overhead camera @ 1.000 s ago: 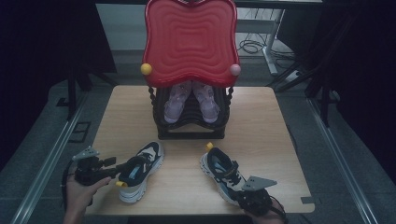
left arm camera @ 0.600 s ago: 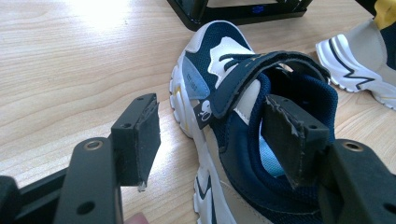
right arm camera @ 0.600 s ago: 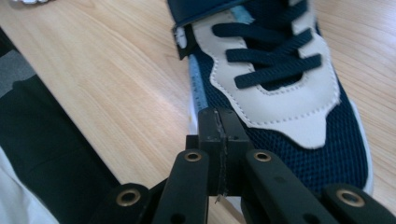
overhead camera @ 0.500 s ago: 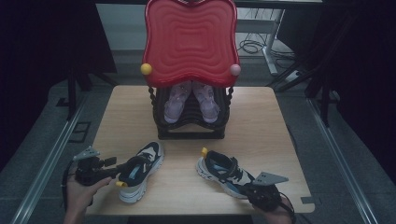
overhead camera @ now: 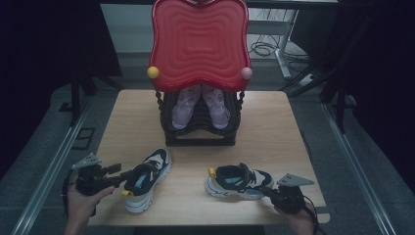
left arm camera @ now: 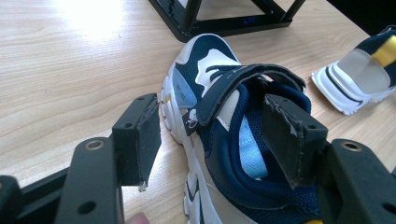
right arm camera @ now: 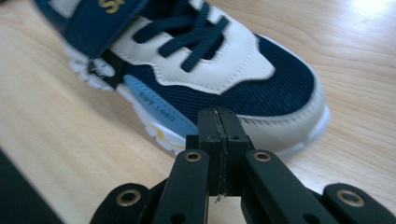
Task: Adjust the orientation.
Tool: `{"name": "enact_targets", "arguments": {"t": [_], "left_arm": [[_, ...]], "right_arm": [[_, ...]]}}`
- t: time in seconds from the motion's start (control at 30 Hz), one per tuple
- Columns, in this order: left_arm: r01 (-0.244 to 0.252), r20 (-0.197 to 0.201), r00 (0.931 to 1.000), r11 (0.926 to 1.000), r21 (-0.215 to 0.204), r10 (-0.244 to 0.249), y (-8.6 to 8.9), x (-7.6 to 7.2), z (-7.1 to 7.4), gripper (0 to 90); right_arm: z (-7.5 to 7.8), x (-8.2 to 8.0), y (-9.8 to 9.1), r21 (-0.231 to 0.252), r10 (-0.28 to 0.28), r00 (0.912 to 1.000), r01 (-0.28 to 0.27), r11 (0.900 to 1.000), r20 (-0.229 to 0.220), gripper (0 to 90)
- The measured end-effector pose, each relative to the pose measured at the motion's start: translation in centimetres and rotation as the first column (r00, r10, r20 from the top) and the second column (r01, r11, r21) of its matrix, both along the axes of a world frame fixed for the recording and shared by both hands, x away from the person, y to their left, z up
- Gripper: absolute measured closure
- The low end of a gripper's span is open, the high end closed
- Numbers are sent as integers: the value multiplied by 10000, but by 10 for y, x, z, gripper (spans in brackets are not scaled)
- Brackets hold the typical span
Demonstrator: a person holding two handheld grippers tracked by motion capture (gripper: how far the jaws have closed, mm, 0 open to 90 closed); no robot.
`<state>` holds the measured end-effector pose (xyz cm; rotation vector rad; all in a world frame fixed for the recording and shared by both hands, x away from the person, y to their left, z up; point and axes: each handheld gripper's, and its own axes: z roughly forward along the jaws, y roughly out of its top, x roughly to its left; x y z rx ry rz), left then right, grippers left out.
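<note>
At the near left corner of the table, the person's left hand (overhead camera: 80,203) holds the left gripper (overhead camera: 128,177) low and nearly level, pointing toward the table's middle, its jaws spread wide, one pad (left arm camera: 148,135) outside a sneaker's (overhead camera: 145,178) collar and the other inside it. At the near right corner, the right hand (overhead camera: 299,215) holds the right gripper (overhead camera: 264,188) low, aimed leftward, its jaws pressed together with nothing between them, tips at the toe of the other sneaker (overhead camera: 237,181).

Mesh-cloth shoes (left arm camera: 229,140) with smooth leather-like panels lie on a matt wood-grain table (overhead camera: 274,122).
</note>
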<state>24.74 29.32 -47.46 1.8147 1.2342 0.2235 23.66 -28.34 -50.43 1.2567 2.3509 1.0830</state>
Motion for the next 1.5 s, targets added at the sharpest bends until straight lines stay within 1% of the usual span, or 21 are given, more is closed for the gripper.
{"name": "enact_targets", "arguments": {"t": [0.23, 0.4, 0.53, 0.67, 0.8, 0.97, 1.17, 1.37, 1.5], "left_arm": [[-247, 147, 9996, 9997, -63, 248, 6, -2, 2, 381], [-306, 201, 9993, 9995, -112, 308, 7, -2, 3, 382], [-291, 169, 9994, 9995, -99, 293, 7, -2, 3, 382], [-315, 174, 9993, 9994, -106, 317, 7, -2, 3, 382], [-348, 160, 9993, 9993, -106, 350, 7, -2, 3, 383], [-346, 132, 9993, 9994, -71, 347, 6, -2, 2, 383], [-338, 126, 9993, 9994, -73, 339, 6, -2, 1, 382], [-325, 74, 9994, 9995, -53, 325, 6, -1, 1, 382], [-324, 72, 9994, 9995, -40, 324, 5, -1, 1, 382]], "right_arm": [[-1, 9, -5, 121, -202, 9998, 202, 9997, -17, 895], [-1, 14, -9, 184, -378, 9993, 378, 9991, -6, 895], [-1, 19, -9, 160, -391, 9992, 391, 9991, -2, 894], [-1, 28, -12, 231, -408, 9992, 409, 9989, -53, 894], [-1, 38, -12, 191, -420, 9991, 421, 9989, -83, 894], [-2, 50, -13, 349, -449, 9988, 456, 9984, -210, 894], [-3, 62, -11, 317, -490, 9984, 498, 9983, -264, 894], [-4, 72, -9, 316, -497, 9986, 503, 9982, -207, 894], [-4, 79, -5, 288, -399, 9991, 403, 9988, -169, 894]]}}
